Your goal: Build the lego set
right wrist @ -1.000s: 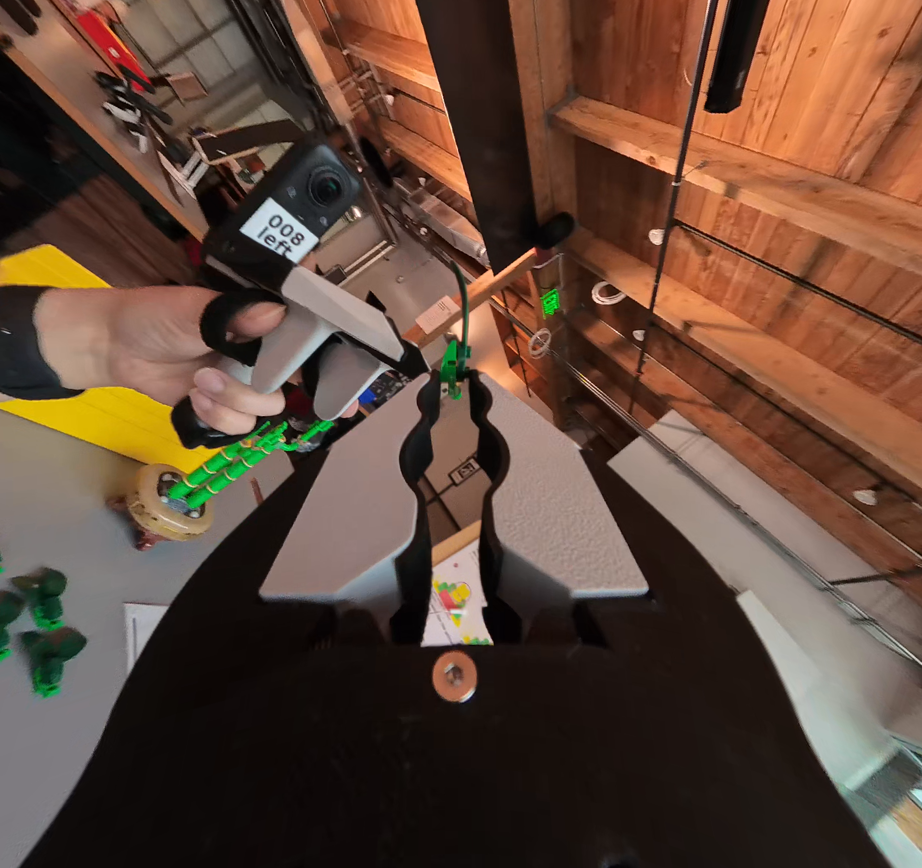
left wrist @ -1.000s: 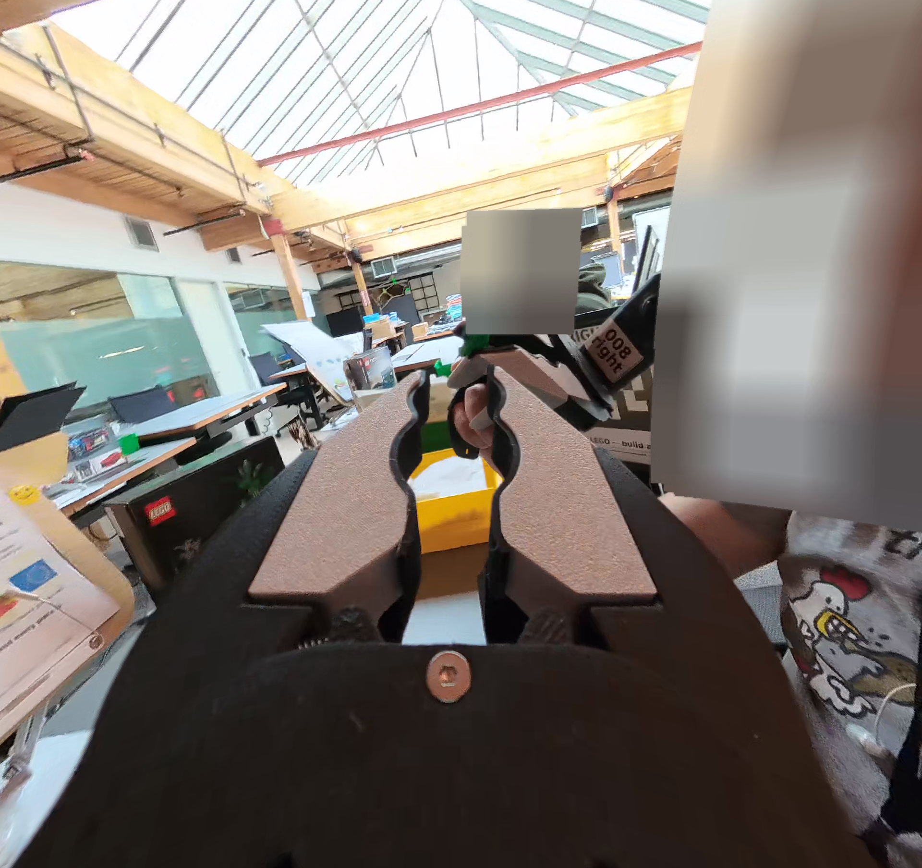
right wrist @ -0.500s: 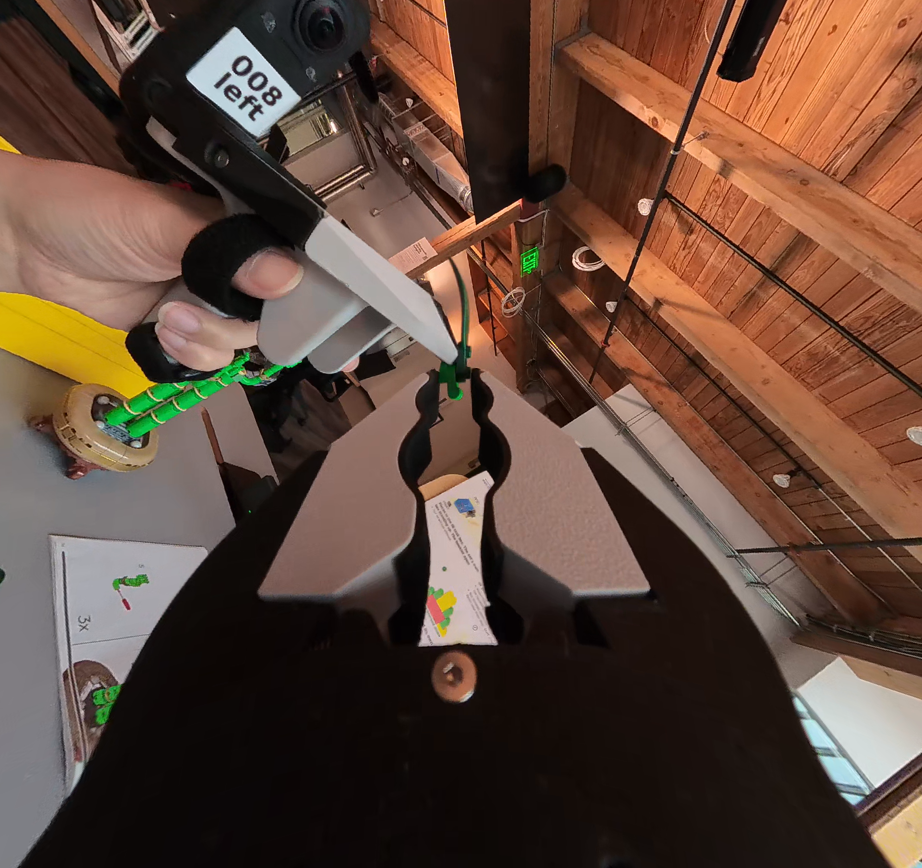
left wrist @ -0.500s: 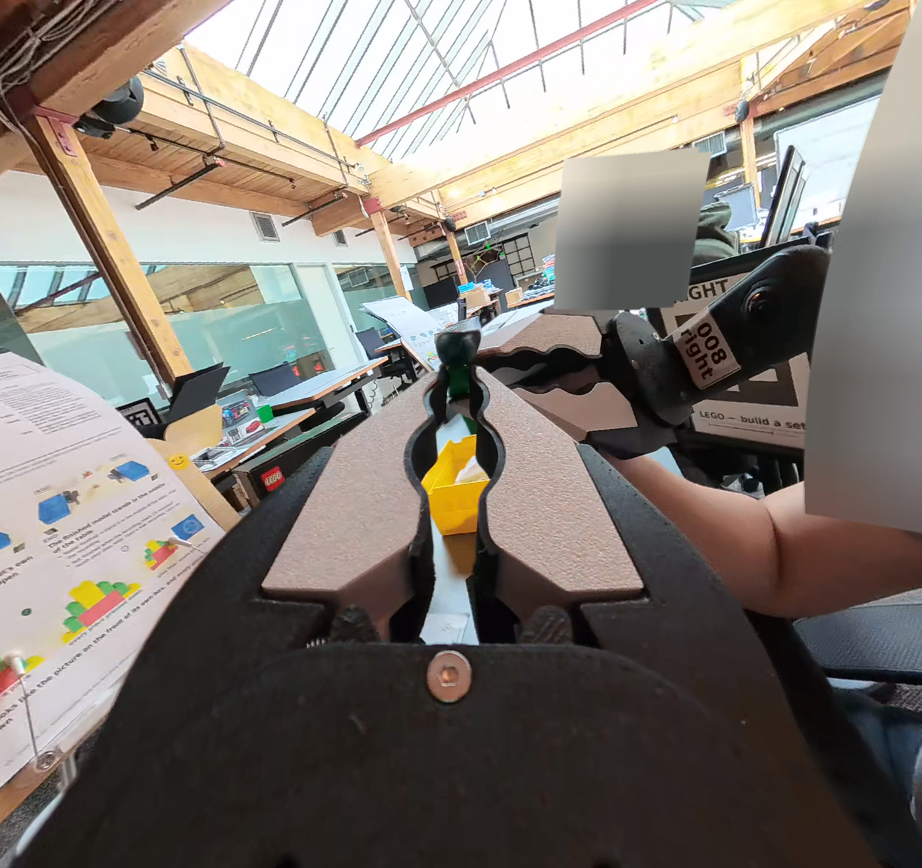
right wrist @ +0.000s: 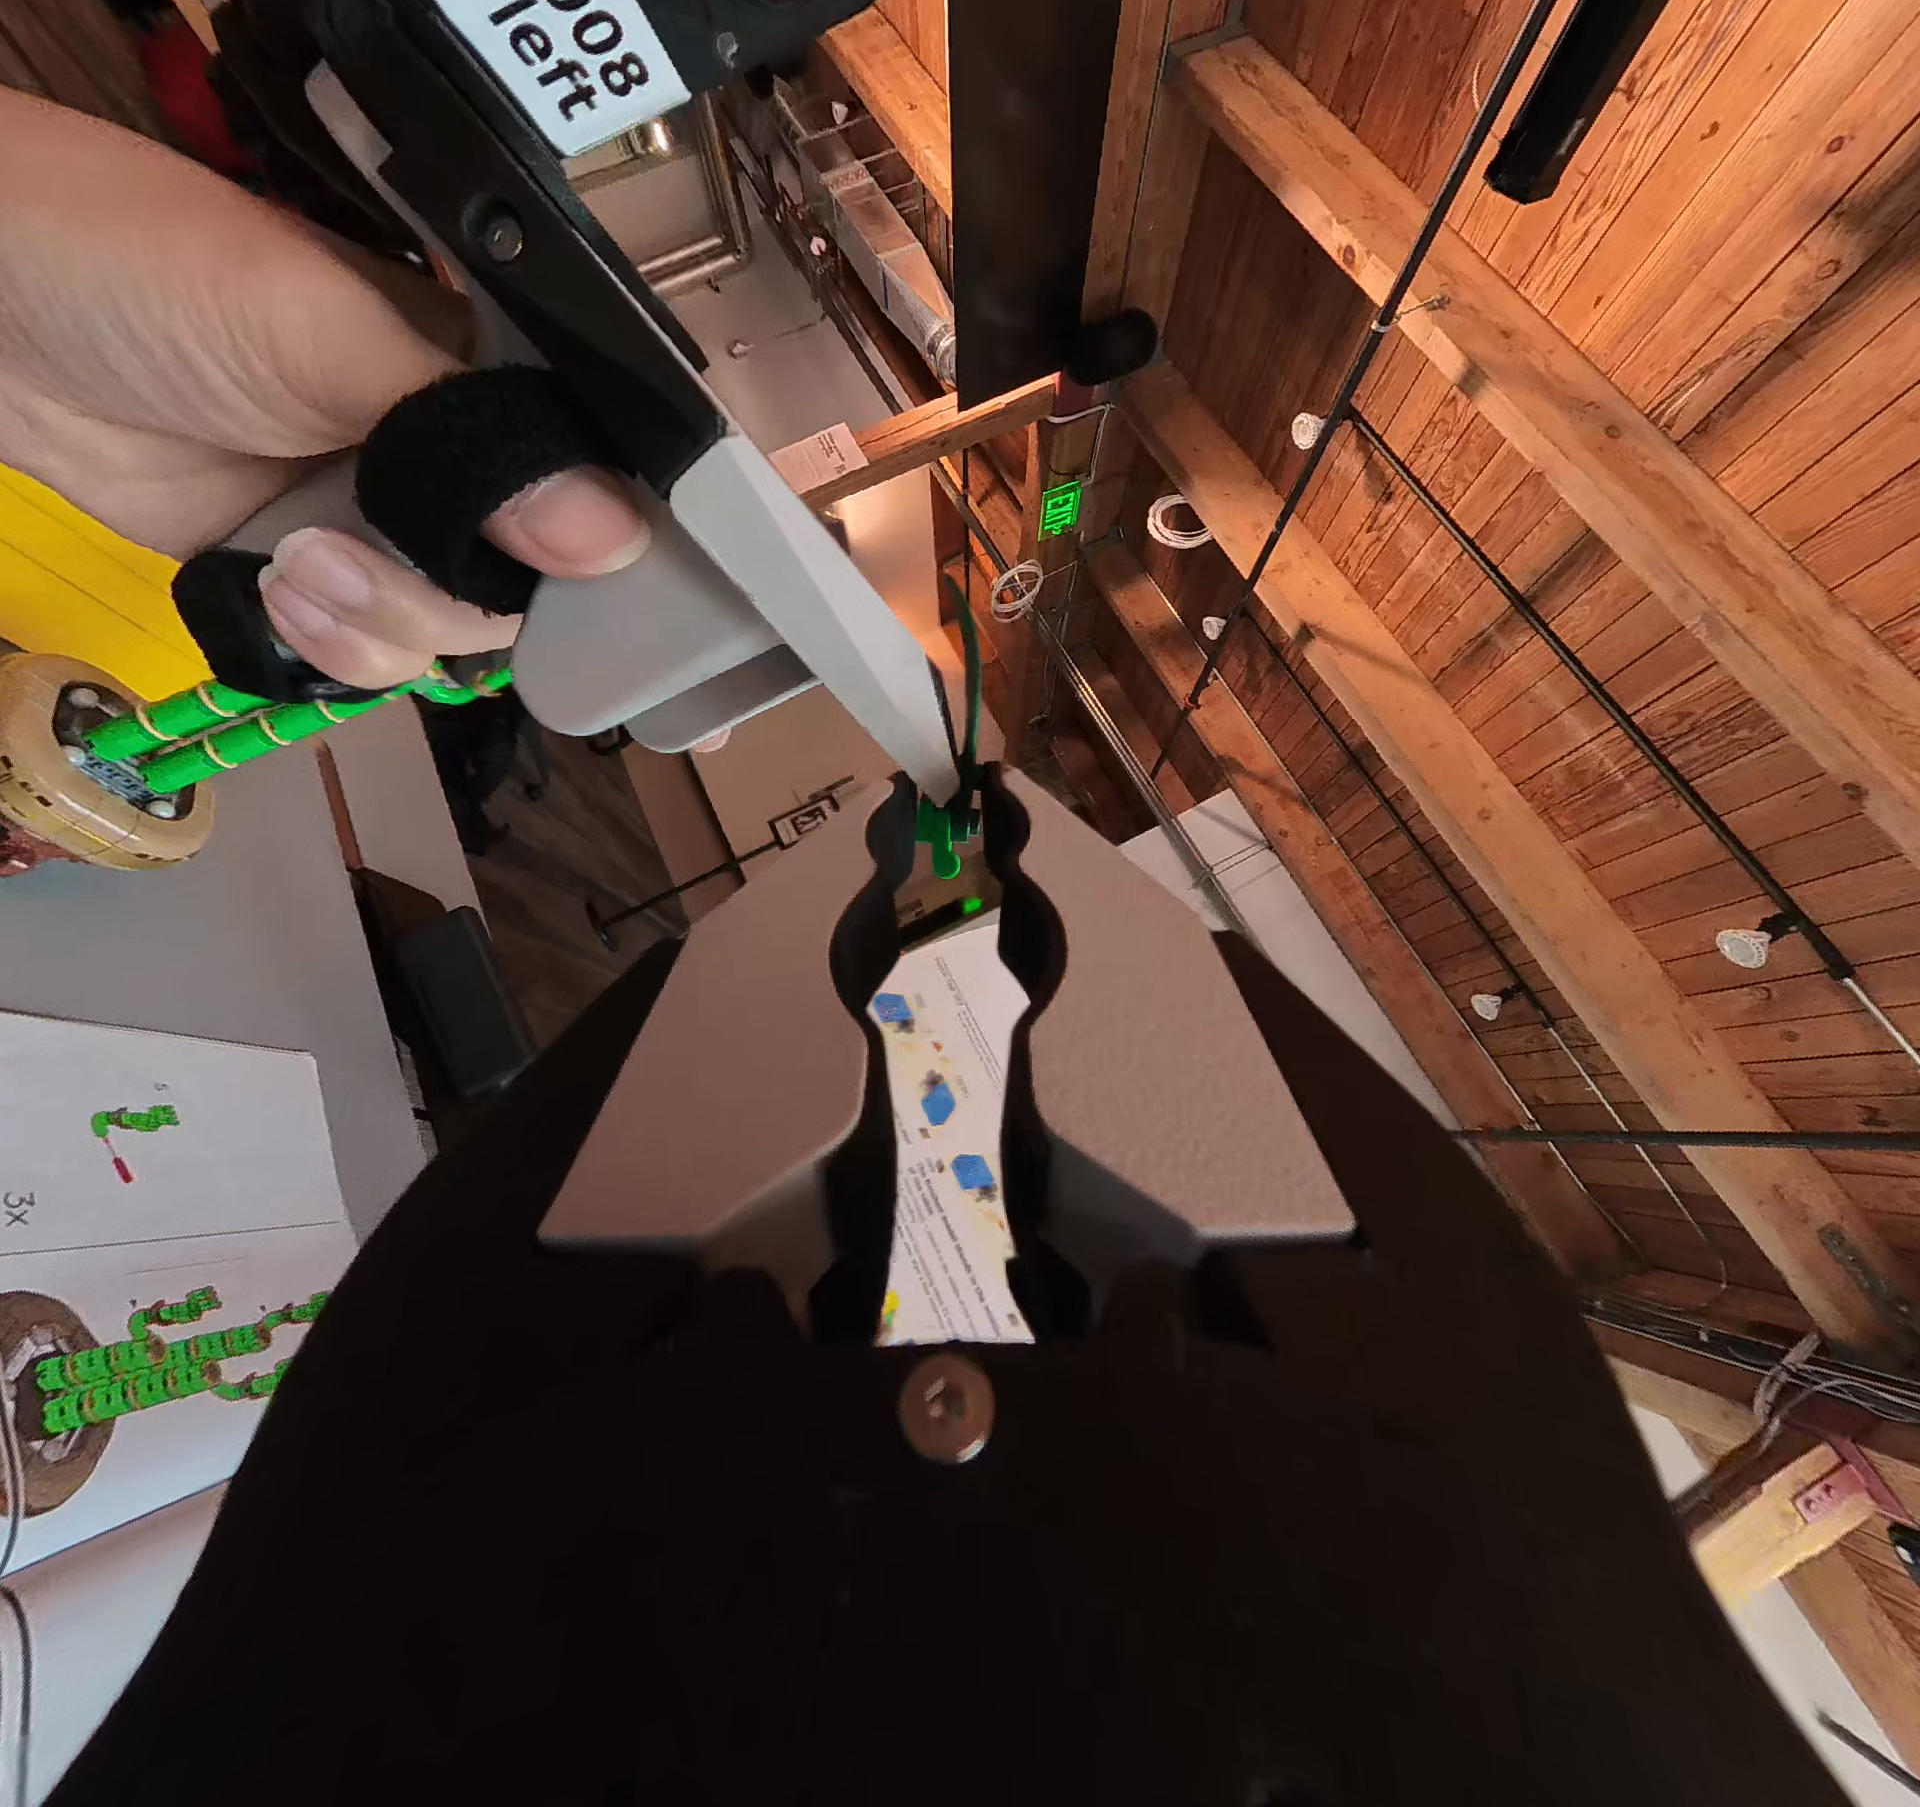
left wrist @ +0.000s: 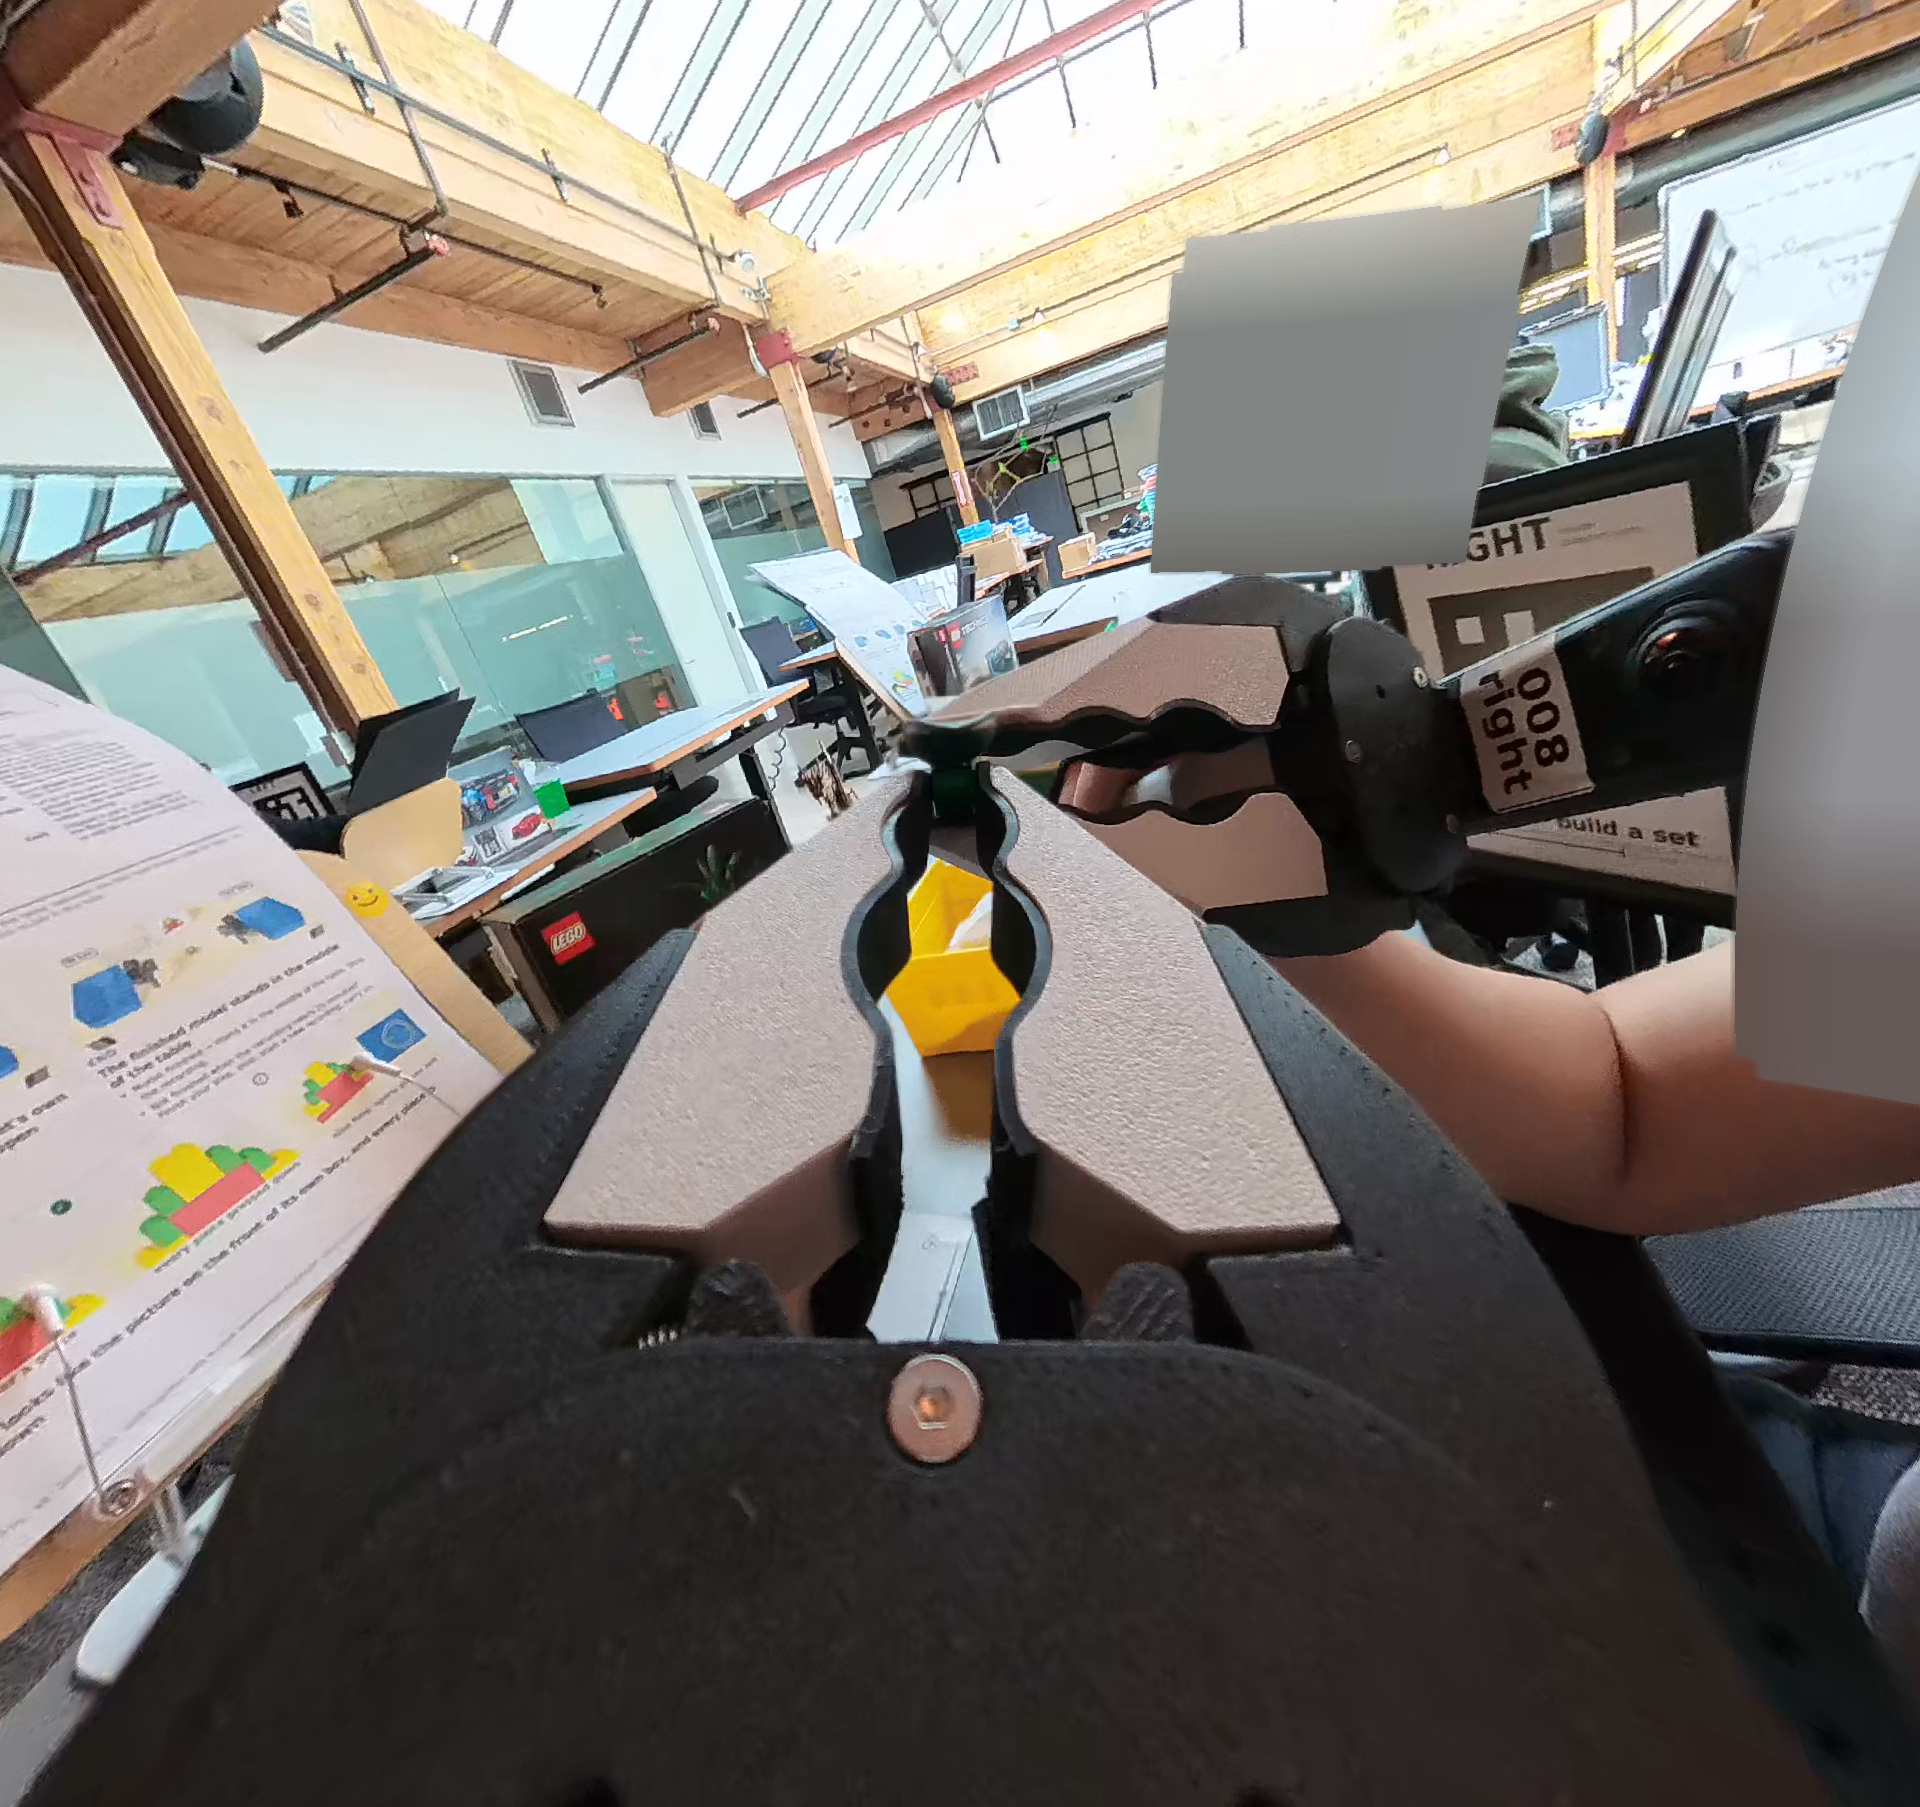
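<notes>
**Two tongs meet on one small green piece, held up off the surface**

In the left wrist view, an instruction sheet (left wrist: 197, 1030) leans at 9 o'clock. At centre the left tongs (left wrist: 948, 793) are drawn narrow, their tips pinching a small green piece (left wrist: 948, 787) at 12 o'clock of the fingers. A yellow bin (left wrist: 951, 968) shows through the gap below. From 3 o'clock the right tongs (left wrist: 925, 741) reach in sideways, tips touching the same piece; motion blur hides the exact contact.

In the right wrist view, a partly built model (right wrist: 114, 749) of green stalks on a tan round base lies at 9 o'clock on the grey surface (right wrist: 208, 926), with the open booklet (right wrist: 135, 1238) at 8 o'clock. The hand (right wrist: 208, 334) squeezing the left tongs comes in from 10 o'clock. At centre the right tongs (right wrist: 948, 822) are closed narrow on the green piece (right wrist: 940, 827), from which a thin dark green stem (right wrist: 966, 656) rises toward 12 o'clock.

The piece is probably very light, hard plastic and slick, so it could pivot or pop out under a sideways push. The stem looks thin and likely bends; the safer hold is on the stubby connector body, pressing straight along the joint.
</notes>
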Demonstrator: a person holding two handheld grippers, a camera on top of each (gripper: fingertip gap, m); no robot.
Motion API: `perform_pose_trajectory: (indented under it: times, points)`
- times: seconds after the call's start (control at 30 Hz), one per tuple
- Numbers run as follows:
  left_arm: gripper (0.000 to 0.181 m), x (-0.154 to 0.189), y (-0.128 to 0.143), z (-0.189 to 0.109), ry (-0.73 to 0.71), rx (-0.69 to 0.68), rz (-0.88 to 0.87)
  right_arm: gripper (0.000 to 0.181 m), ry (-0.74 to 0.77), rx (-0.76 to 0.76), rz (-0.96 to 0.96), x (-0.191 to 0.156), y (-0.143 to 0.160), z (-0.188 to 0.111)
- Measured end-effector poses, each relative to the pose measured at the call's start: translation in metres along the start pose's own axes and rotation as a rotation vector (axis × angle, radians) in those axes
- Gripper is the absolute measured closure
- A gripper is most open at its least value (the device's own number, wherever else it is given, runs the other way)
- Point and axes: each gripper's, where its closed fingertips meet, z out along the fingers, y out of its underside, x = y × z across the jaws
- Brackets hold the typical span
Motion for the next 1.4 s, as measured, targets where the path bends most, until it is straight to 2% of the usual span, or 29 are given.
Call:
perform_pose_trajectory:
  times: [0.07, 0.17, 0.3, 0.43, 0.57, 0.6, 0.73, 1.03, 1.4]
  points:
    - [0.175, 0.000, 0.000, -0.002, 0.001, -0.019, 0.015, 0.171, -0.027, 0.004, 0.040, 0.000, 0.002, -0.001]
    - [0.160, -0.003, -0.012, -0.017, -0.006, 0.005, 0.053, 0.171, -0.083, -0.019, 0.096, -0.001, 0.008, -0.002]
    - [0.163, 0.006, -0.027, -0.034, 0.003, 0.050, 0.210, 0.171, -0.176, 0.001, 0.155, -0.009, 0.005, -0.004]
    - [0.168, 0.019, -0.017, -0.033, 0.007, -0.029, 0.389, 0.172, -0.271, 0.031, 0.206, -0.020, -0.001, -0.008]
    - [0.173, 0.022, -0.006, -0.031, -0.006, -0.110, 0.472, 0.172, -0.350, 0.057, 0.262, -0.027, -0.007, -0.012]
    - [0.180, 0.021, -0.005, -0.031, -0.021, -0.120, 0.497, 0.172, -0.363, 0.055, 0.267, -0.028, -0.007, -0.013]
    - [0.181, 0.023, -0.008, -0.030, -0.057, -0.127, 0.607, 0.172, -0.372, 0.083, 0.306, -0.026, -0.010, -0.014]
    - [0.181, 0.027, -0.017, -0.030, -0.085, -0.111, 0.630, 0.171, -0.327, 0.117, 0.337, -0.017, -0.019, -0.015]
    - [0.181, 0.029, -0.015, -0.029, -0.103, -0.128, 0.695, 0.174, -0.375, 0.124, 0.451, -0.015, -0.020, -0.017]
